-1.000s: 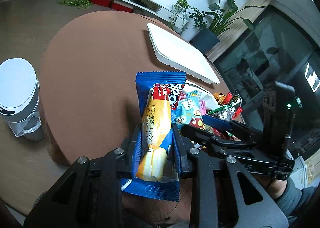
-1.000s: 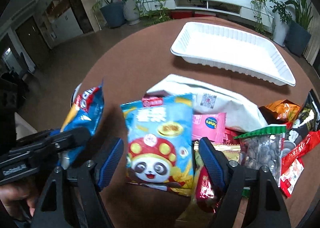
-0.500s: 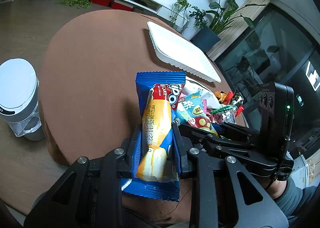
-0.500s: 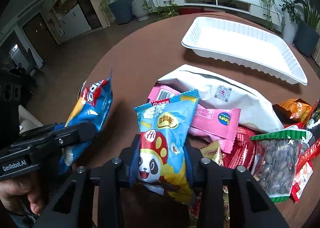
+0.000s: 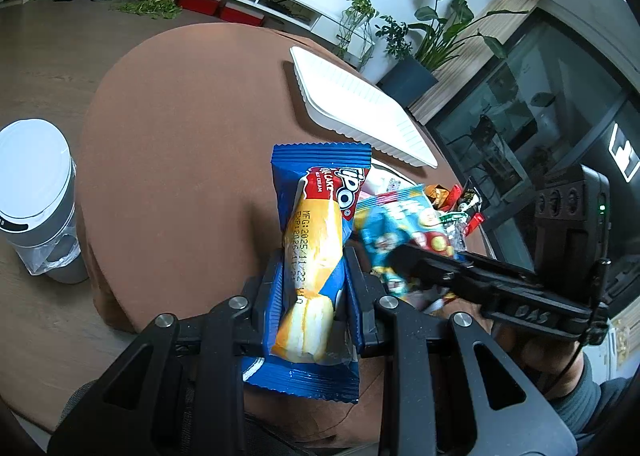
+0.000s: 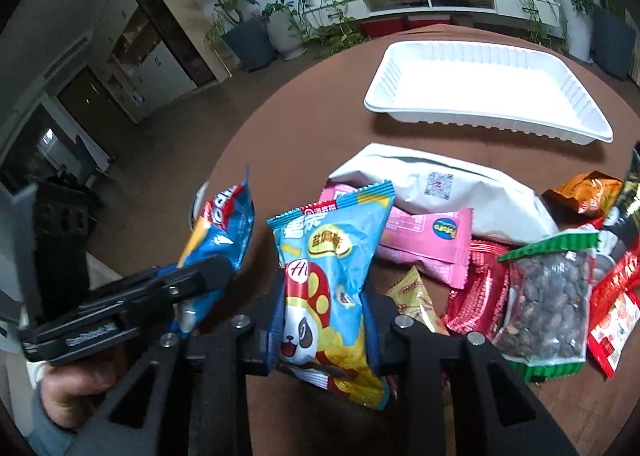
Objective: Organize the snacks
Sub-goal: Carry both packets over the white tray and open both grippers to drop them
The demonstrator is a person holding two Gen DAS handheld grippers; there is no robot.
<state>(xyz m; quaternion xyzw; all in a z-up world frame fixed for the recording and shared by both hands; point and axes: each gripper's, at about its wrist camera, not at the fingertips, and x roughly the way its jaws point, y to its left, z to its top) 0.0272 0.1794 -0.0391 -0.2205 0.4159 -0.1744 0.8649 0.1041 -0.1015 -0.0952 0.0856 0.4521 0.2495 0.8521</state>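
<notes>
A: What do we have in the left gripper [image 5: 314, 292]?

B: We are pinching the blue cake packet [image 5: 316, 240] with it, the two pads pressed against its sides. The packet stands upright between them, its top edge toward twelve o'clock, over the brown table [image 5: 180, 128].

A: And the right gripper [image 6: 326, 320]?

B: Its jaws have just been closing, and now they squeeze the light-blue panda snack bag [image 6: 332, 276]. We can see the bag creased in at the waist where the pads bite. In the left wrist view that bag [image 5: 400, 228] sits at about three o'clock from our cake packet, just beside it.

A: Where does the rest of the pile lie?

B: In the right wrist view, the pink packet [image 6: 428, 244] lies at about one o'clock from the panda bag, partly behind it, with the big white pouch [image 6: 440, 192] beyond that. At three o'clock we see the clear bag of dark nuts with a green header [image 6: 548, 296], and red wrappers [image 6: 476, 292] between it and the pink packet. A small gold wrapper [image 6: 416, 300] lies just right of the gripper.

A: And the white tray [image 6: 400, 96]?

B: Up at one o'clock, well apart from the pile, with nothing in it that we can see.

A: Anything off the table?

B: A white-lidded bin [image 5: 36, 192] on the floor, at nine o'clock in the left view.
</notes>
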